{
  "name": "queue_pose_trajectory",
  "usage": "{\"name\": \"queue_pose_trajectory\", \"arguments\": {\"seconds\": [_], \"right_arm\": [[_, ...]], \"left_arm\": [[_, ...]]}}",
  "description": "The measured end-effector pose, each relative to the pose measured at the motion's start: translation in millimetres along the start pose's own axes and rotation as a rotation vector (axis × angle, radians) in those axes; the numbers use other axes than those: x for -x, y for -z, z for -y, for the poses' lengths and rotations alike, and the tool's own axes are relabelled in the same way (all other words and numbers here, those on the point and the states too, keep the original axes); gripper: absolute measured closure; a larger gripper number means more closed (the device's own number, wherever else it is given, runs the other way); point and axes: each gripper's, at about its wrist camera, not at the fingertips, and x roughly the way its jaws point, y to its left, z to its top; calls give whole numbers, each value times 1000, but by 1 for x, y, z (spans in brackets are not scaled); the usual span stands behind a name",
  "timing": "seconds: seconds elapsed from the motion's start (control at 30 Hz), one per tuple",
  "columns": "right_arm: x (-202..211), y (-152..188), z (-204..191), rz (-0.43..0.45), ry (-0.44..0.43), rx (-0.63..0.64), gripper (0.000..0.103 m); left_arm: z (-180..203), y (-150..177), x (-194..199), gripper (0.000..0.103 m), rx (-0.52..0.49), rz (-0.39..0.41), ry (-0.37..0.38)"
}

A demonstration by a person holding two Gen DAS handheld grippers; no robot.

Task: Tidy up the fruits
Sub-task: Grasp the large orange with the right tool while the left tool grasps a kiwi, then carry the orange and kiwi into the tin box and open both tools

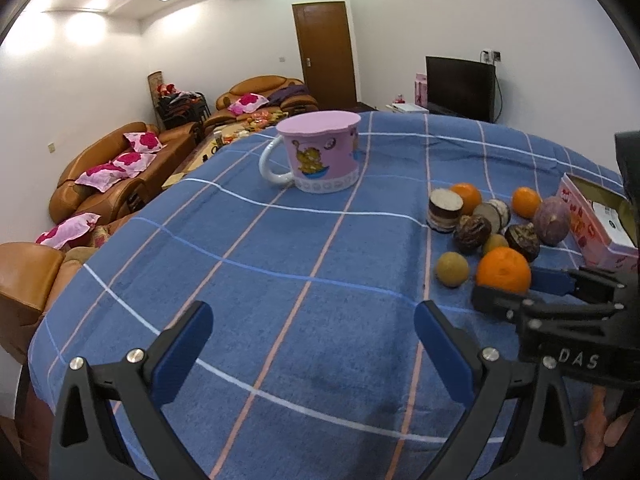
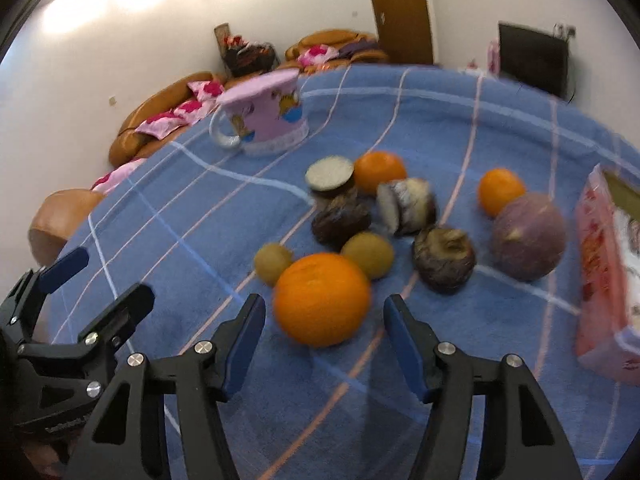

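A large orange (image 2: 322,298) lies on the blue checked tablecloth (image 2: 460,128), at the near edge of a cluster of fruit. My right gripper (image 2: 324,306) is open around it, with a gap showing between each blue pad and the peel. In the left wrist view the same orange (image 1: 503,269) sits between the right gripper's (image 1: 508,285) fingers. Behind it lie two small greenish fruits (image 2: 368,254), dark brown fruits (image 2: 444,258), a purple fruit (image 2: 528,236) and two smaller oranges (image 2: 500,190). My left gripper (image 1: 312,312) is open over bare cloth, holding nothing.
A big pink mug (image 1: 320,152) with a white handle stands farther back on the table. A pink carton (image 2: 604,276) lies at the right edge of the fruit. Two cut pieces with pale faces (image 2: 330,174) sit among the fruit. Brown sofas (image 1: 108,176) stand beyond the table's left edge.
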Motion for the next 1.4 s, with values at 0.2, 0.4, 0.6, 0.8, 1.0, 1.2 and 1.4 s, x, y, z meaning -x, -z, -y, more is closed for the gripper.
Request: {"name": "queue_pose_trajectory", "arguments": {"seconds": [0.2,0.4,0.6,0.8,1.0,1.2,1.4], "right_arm": [[4,4,9,15,-20,-28,54],[60,-1,28,171,-29,-85,54],[81,-3,45,244,74,-108,54],[85,-4,48,245,99,-103,54],[91,2,50,240,98,-96,54],[92,2,48,257,133,-87,54],[106,3,52,314,159,-87,54]], "left_arm": [[6,-6,-1,1,-7,-9,35],[37,-22,-6,2,-74,-23,115],[74,-33,-26,22,-163,-54,146],[93,-34,-55,50,-160,-163,212],[88,-34,-59,64,-122,-170,254],[86,-34,-52,75,-118,-139,231],[92,-40,-15,75,-136,43,130]]}}
